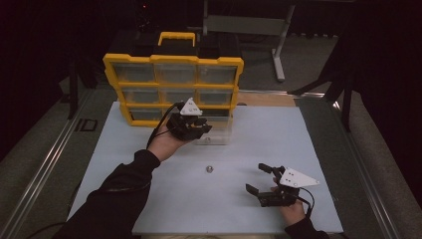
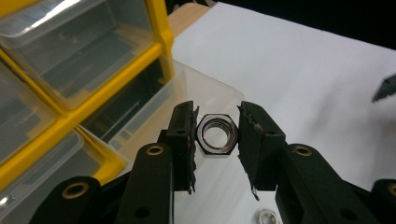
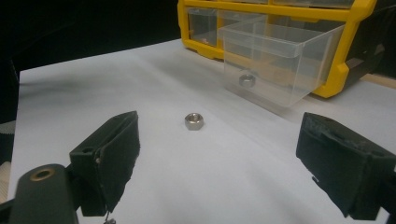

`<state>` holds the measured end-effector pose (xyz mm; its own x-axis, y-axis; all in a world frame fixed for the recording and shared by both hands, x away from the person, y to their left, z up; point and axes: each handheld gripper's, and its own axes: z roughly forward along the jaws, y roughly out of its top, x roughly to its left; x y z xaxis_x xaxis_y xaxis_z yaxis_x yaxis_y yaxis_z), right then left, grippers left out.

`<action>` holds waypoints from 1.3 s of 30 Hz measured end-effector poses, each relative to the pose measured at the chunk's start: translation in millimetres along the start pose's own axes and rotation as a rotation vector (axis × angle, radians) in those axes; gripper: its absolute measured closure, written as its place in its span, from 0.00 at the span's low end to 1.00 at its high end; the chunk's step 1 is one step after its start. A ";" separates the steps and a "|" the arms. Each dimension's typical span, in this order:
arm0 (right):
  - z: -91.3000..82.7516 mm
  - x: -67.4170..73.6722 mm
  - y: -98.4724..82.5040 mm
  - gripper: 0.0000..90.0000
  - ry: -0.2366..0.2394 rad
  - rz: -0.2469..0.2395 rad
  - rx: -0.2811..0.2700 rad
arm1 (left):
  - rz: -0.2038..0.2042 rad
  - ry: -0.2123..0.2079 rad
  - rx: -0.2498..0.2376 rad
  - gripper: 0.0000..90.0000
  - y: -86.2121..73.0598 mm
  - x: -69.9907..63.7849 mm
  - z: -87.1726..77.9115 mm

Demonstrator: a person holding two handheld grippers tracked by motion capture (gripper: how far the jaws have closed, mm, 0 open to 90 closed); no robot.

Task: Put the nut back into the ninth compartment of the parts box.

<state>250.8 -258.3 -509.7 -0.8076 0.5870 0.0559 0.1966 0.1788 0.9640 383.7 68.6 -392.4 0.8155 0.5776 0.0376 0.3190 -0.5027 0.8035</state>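
Although the far part of the room is lost in darkness in the high view, the yellow plastic organizer [image 1: 171,89] stands out at the far left of the white surface [image 1: 298,144], its clear drawers set in rows and its handle on top; what lies inside most drawers is too dim to make out. Just in front of it, the left hand-held gripper [image 1: 204,127] is partly hidden under its grey three-cornered plate, and the person's dark sleeve is cut off at the near edge. In the left gripper view its black jaws pinch a shiny six-sided metal nut [image 2: 216,135] by two opposite flats, above the pulled-out clear drawer [image 2: 196,93], whose thin walls are see-through and glossy. A second nut [image 1: 209,169], small and grey, lies alone on the surface near the middle, well apart from both grippers. To the right and nearer, the right hand-held gripper [image 1: 259,178] rests with its jaws spread wide and nothing between them; their padded faces look rough and matte. In the right gripper view, a nut shows faintly through the drawer's wall.
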 end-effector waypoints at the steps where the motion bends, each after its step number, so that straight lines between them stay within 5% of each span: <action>1: -0.2 0.0 0.0 0.15 0.001 0.001 0.000 | -0.003 0.006 -0.002 0.74 0.4 0.7 0.8; 14: 0.1 -0.3 -0.4 0.15 0.001 0.002 0.004 | -0.122 0.100 0.000 0.74 -1.5 11.3 19.7; 26: 0.1 0.0 -0.4 0.15 0.002 0.000 0.005 | -0.179 0.112 0.014 0.74 -0.6 10.7 39.9; 39: 0.4 -0.1 -0.4 0.15 0.005 0.000 0.006 | -0.256 0.111 0.104 0.73 -1.2 13.1 66.6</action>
<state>251.0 -258.1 -510.2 -0.8106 0.5828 0.0574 0.1999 0.1832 0.9625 426.2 33.9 -432.4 0.6458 0.7582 -0.0892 0.5601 -0.3911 0.7303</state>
